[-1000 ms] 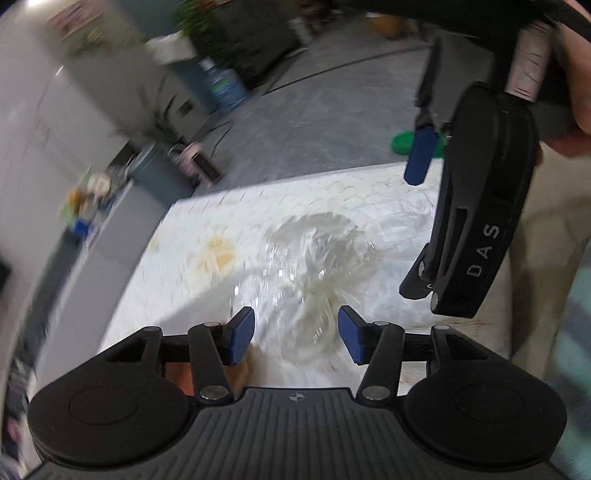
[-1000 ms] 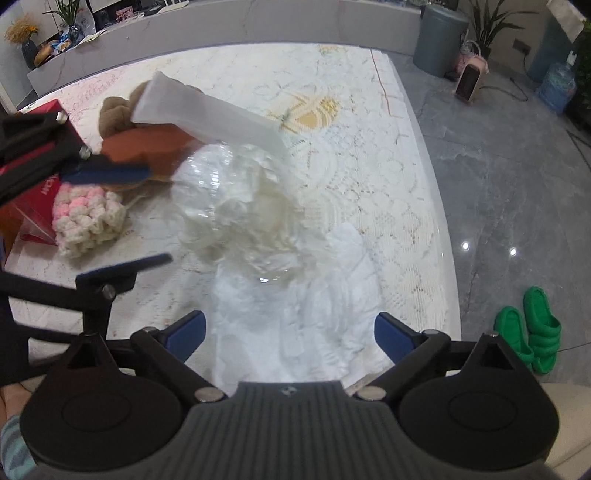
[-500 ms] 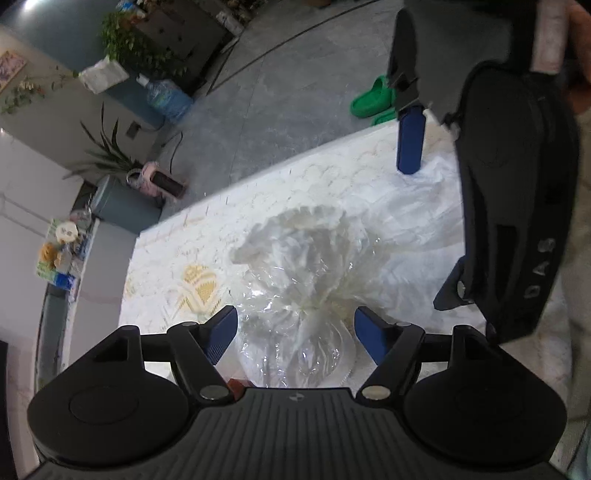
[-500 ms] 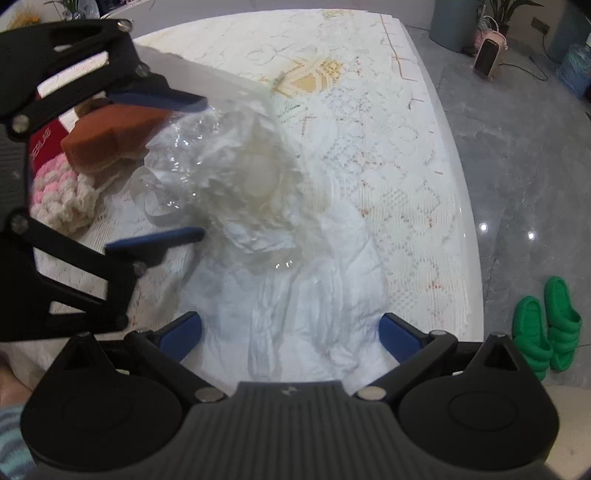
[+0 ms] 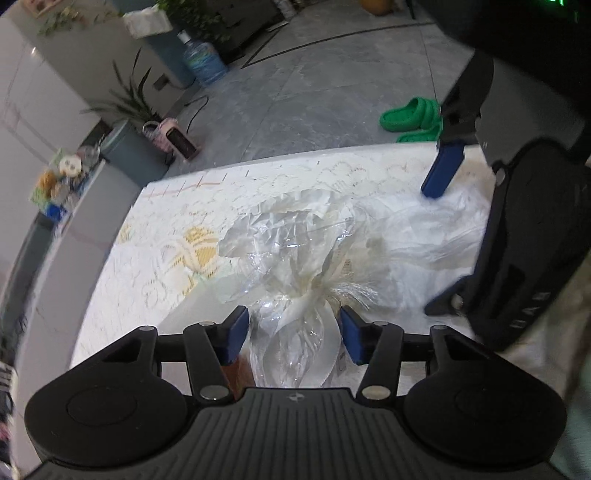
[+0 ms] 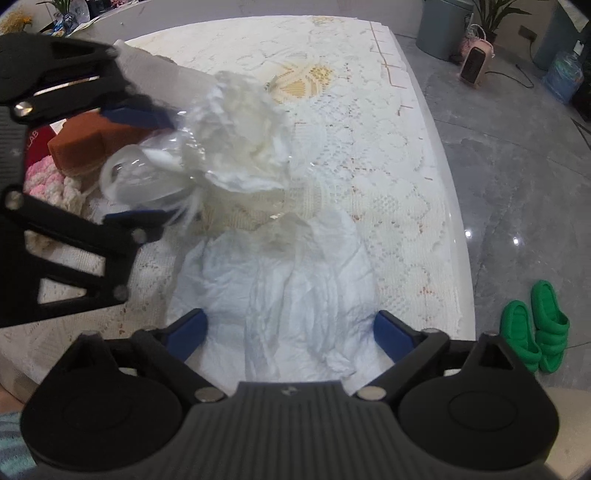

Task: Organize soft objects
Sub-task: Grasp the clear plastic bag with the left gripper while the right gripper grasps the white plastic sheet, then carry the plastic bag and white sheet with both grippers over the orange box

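A white fluffy bundle wrapped in clear cellophane lies tilted on the lace-covered table. My left gripper has its jaws closing on the bundle's tied neck, and both blue pads touch the wrapper. From the right wrist view the left gripper reaches in from the left around the bundle. My right gripper hangs over a crumpled white cloth. Its jaws are closing but stand wide, either side of the cloth without pressing it. In the left wrist view the right gripper stands at the right.
An orange-brown plush, a pink and cream knitted piece and a red box sit behind the left gripper. The table's edge runs down the right. Green slippers, a small heater and a bin stand on the floor.
The left gripper spread its jaws, moved in along the bundle and narrowed them round its neck. The right gripper sank a little toward the white cloth, jaws slightly narrower.
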Available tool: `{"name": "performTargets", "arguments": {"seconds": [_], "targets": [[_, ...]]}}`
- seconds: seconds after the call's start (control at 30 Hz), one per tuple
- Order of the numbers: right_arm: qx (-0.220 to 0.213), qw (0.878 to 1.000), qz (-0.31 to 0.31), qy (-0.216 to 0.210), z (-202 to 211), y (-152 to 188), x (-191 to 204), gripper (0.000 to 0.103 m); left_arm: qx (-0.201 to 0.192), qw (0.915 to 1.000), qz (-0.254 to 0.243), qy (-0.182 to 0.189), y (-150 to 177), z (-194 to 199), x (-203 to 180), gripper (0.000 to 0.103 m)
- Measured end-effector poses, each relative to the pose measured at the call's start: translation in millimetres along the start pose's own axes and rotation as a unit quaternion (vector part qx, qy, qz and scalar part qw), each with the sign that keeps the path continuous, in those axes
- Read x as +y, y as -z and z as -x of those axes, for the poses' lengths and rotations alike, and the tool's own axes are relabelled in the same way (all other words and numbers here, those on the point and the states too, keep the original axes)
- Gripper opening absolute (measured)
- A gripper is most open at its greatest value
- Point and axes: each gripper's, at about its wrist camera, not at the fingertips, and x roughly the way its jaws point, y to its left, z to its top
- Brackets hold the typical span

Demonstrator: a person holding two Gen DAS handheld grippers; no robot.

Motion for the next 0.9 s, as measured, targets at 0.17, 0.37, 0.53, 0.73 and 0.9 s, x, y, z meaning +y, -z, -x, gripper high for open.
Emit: {"name": "performTargets", "arguments": {"seconds": [0.17,0.37,0.53,0.73,0.9], "targets": [[-0.003,1.0,-0.002,-0.003,8,-1,4,0.057,0.004,0.999,0.044,0.01,0,20,6,0.06],[-0.01,1.0,-0.001,0.006,11,-1,9,0.023,0.012,0.9965,0.083,0.01,3,42,5,0.06],[-0.016,1.0,-0.007,0.016,17,-2,13,0.013,0.017,0.9933,0.114,0.007,5,65,5,0.06],[-0.04,0.999,-0.002,0.017,45,-2,22,0.013,0.006,0.9873,0.158,0.015,15,99,9,0.06],[-0.057,0.998,0.007,0.012,70,-1,34,0.013,-0.008,0.9854,0.17,0.009,24,125,7,0.06]]}}
